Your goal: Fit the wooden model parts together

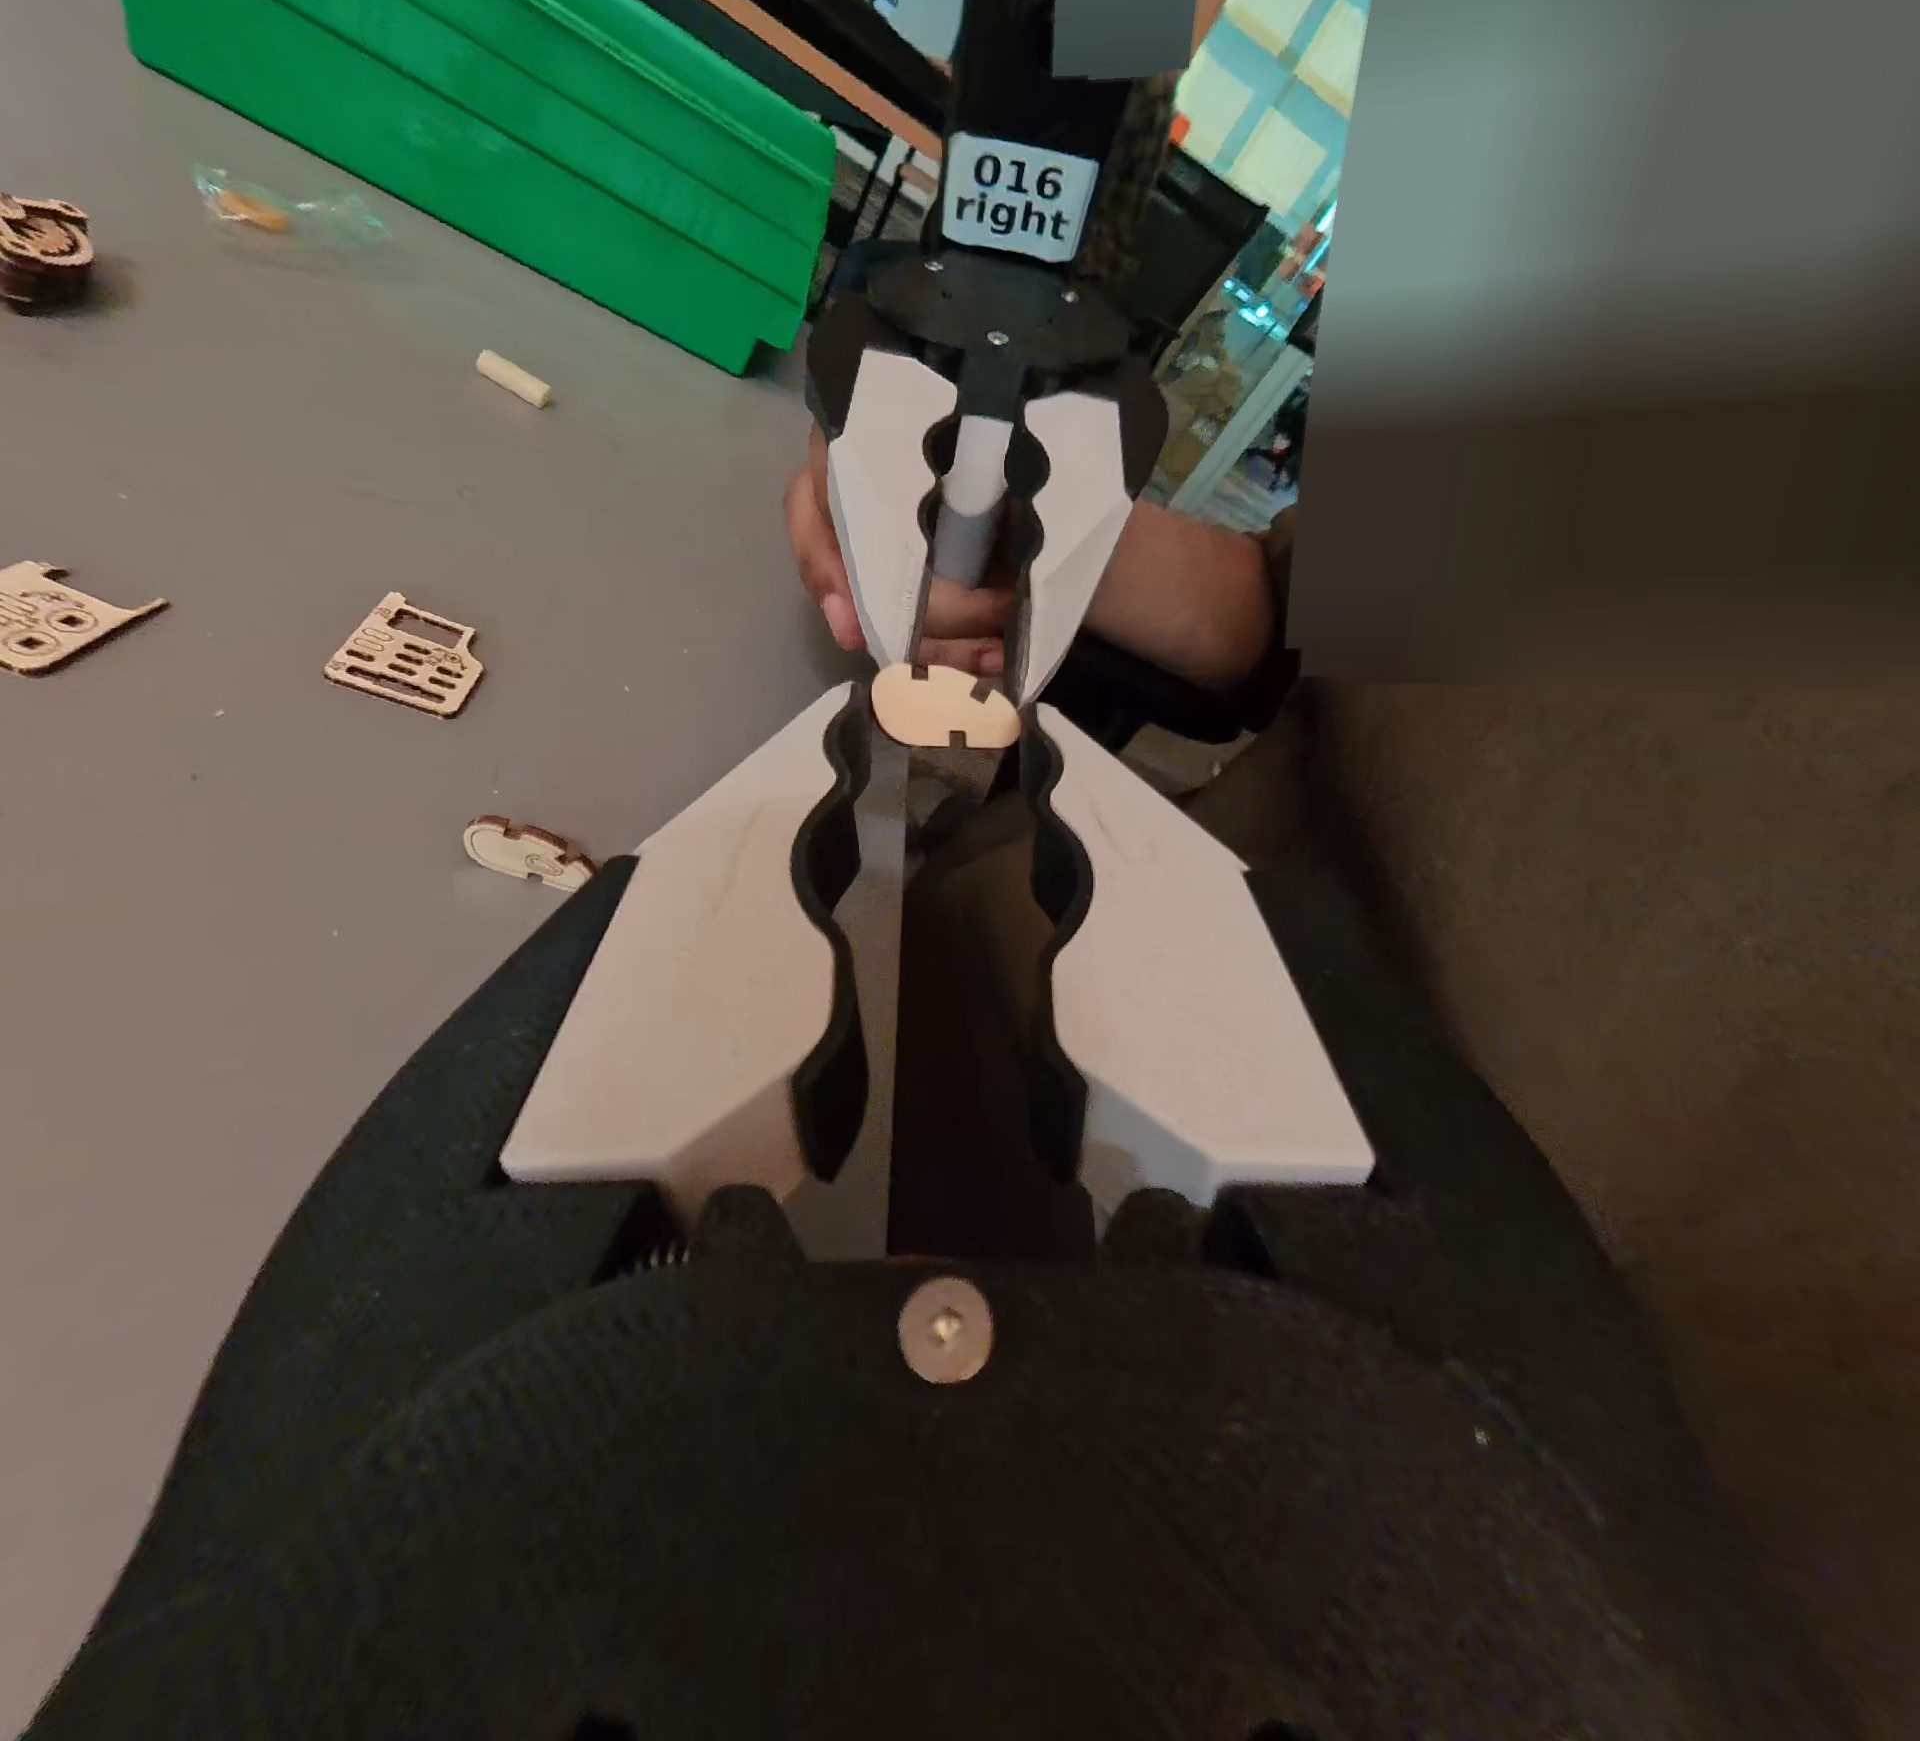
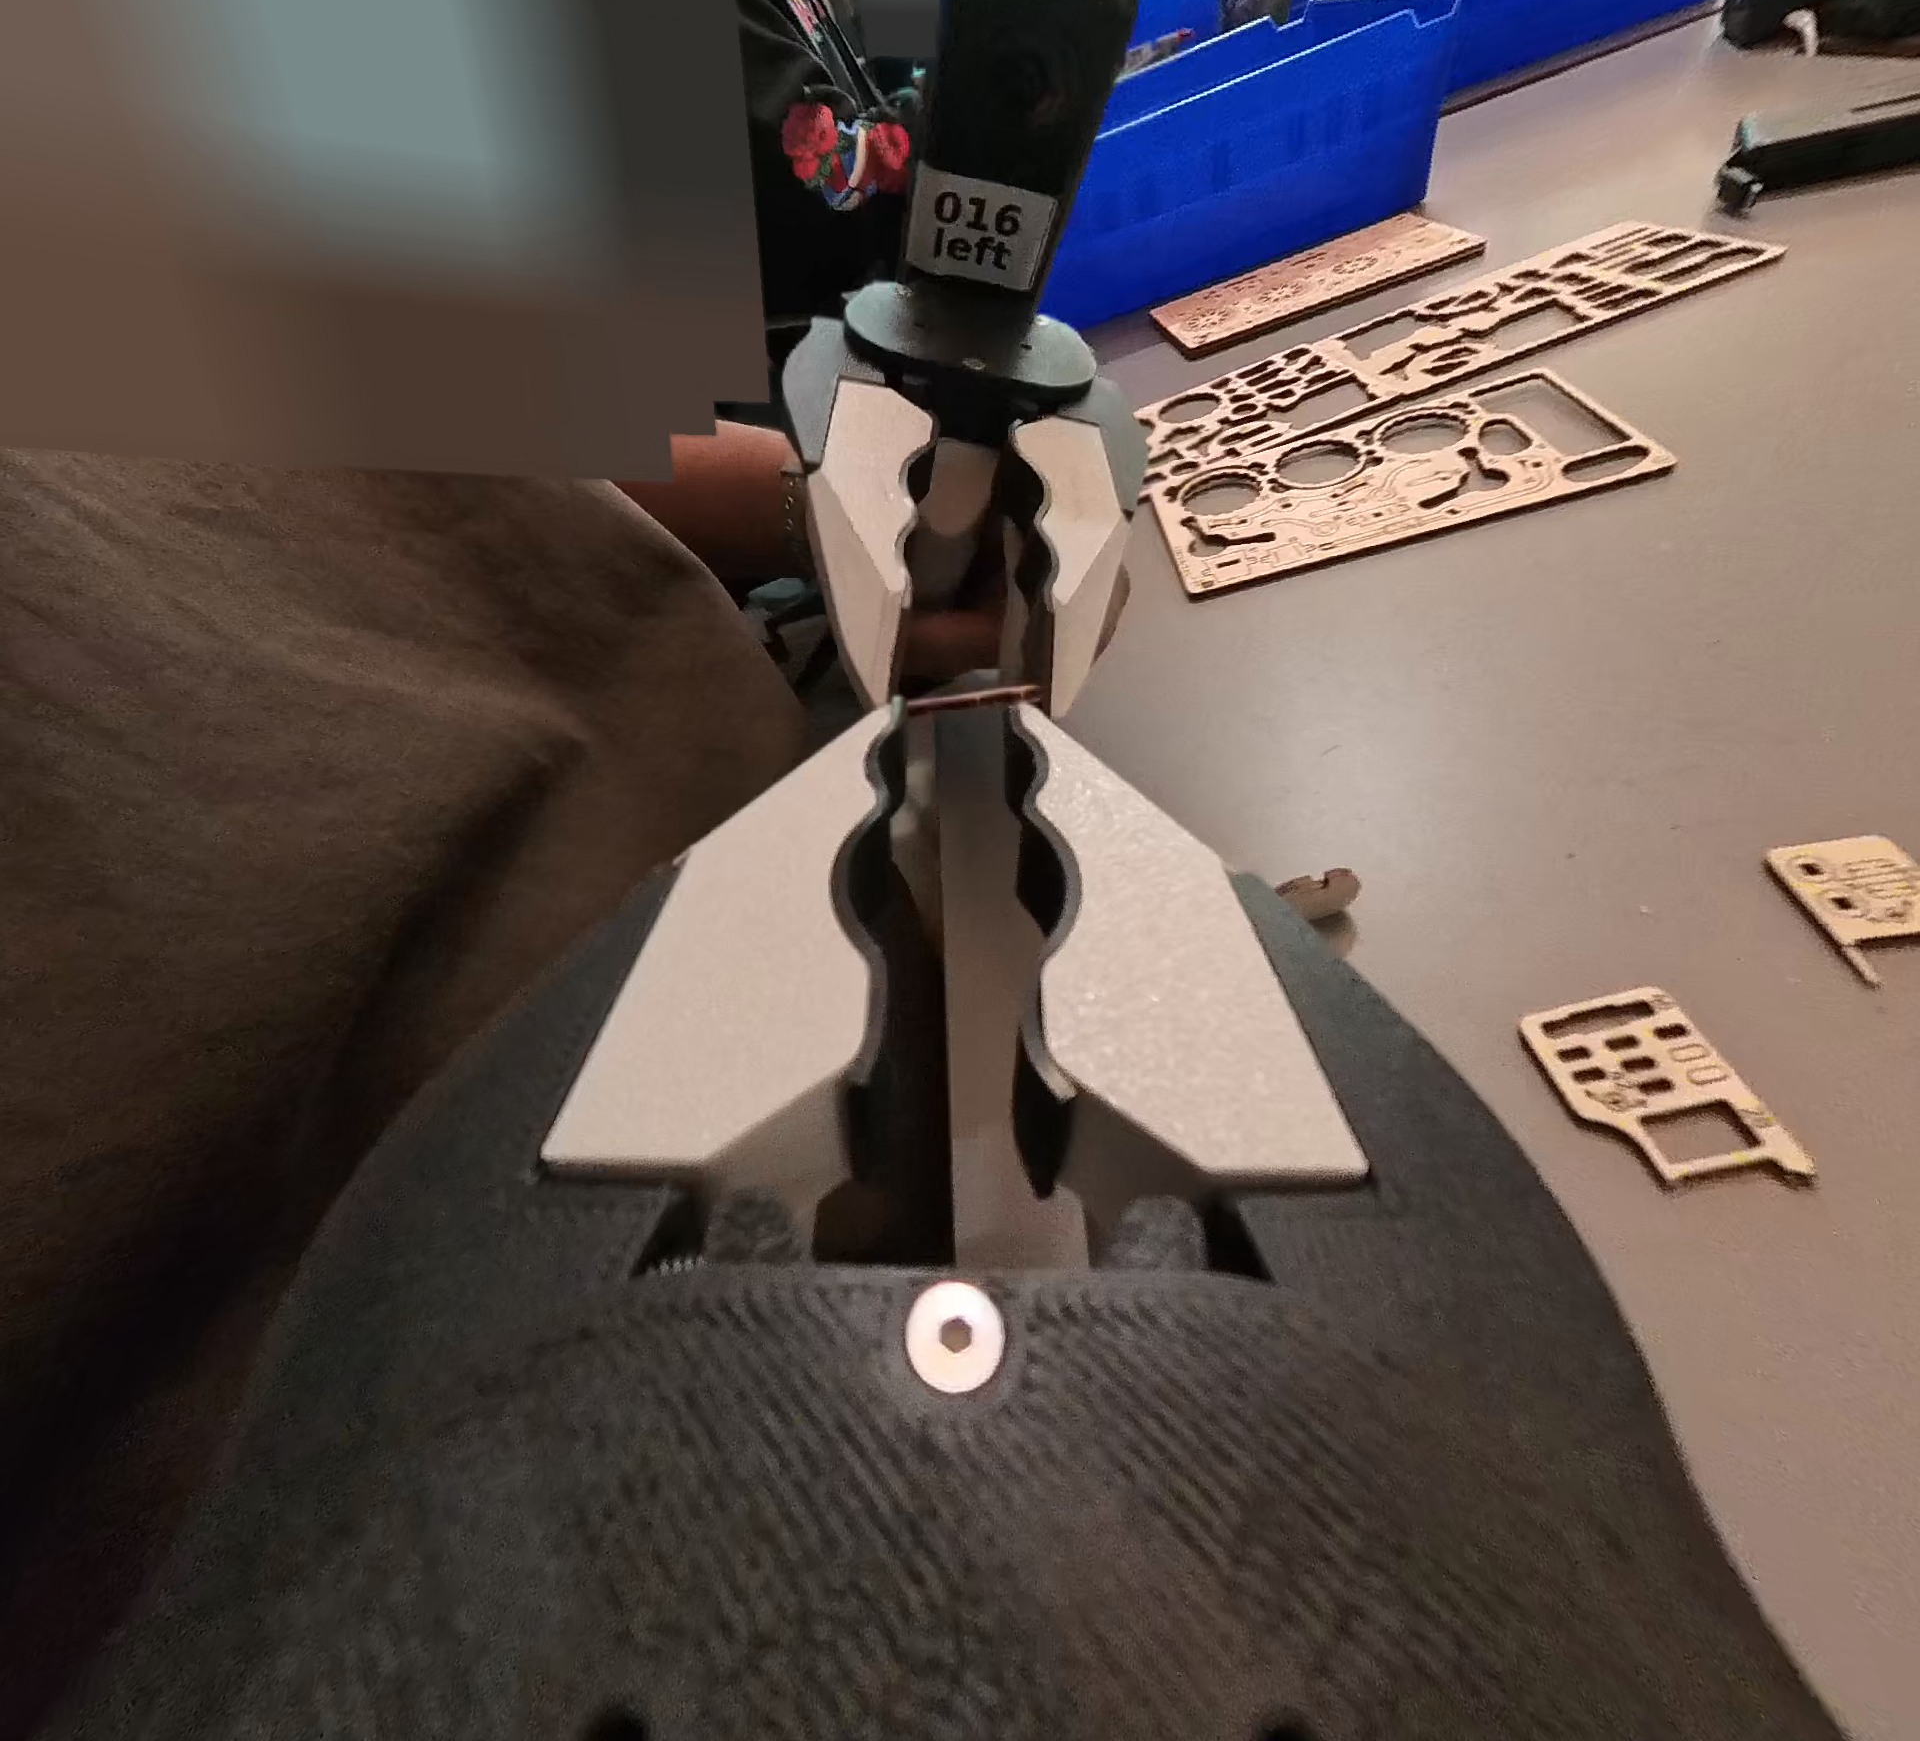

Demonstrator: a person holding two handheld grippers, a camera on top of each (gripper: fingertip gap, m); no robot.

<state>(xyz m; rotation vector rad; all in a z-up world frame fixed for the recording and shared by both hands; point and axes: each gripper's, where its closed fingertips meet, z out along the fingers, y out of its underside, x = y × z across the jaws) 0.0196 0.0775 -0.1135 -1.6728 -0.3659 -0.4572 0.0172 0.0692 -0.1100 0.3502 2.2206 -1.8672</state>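
A small oval wooden piece (image 1: pixel 940 717) with edge notches is held in the air above the table edge. My left gripper (image 1: pixel 945 725) is shut on its two long ends. My right gripper (image 1: pixel 961 668) faces it tip to tip, jaws nearly closed, with its fingertips (image 1: pixel 894 652) against the piece's upper edge; I cannot tell whether they clamp it. In the right wrist view the piece (image 2: pixel 971 702) shows edge-on as a thin dark strip between my right gripper (image 2: pixel 956 723) and the left gripper (image 2: pixel 966 696).
On the grey table (image 1: pixel 312 496) lie loose wooden parts (image 1: pixel 405 652) (image 1: pixel 525 850), a short dowel (image 1: pixel 512 377) and a green bin (image 1: pixel 468 81). The right wrist view shows cut-out wooden sheets (image 2: pixel 1403 486), blue bins (image 2: pixel 1299 133) and two small parts (image 2: pixel 1662 1089) (image 2: pixel 1849 891). My left and right fingertips are right by each other.
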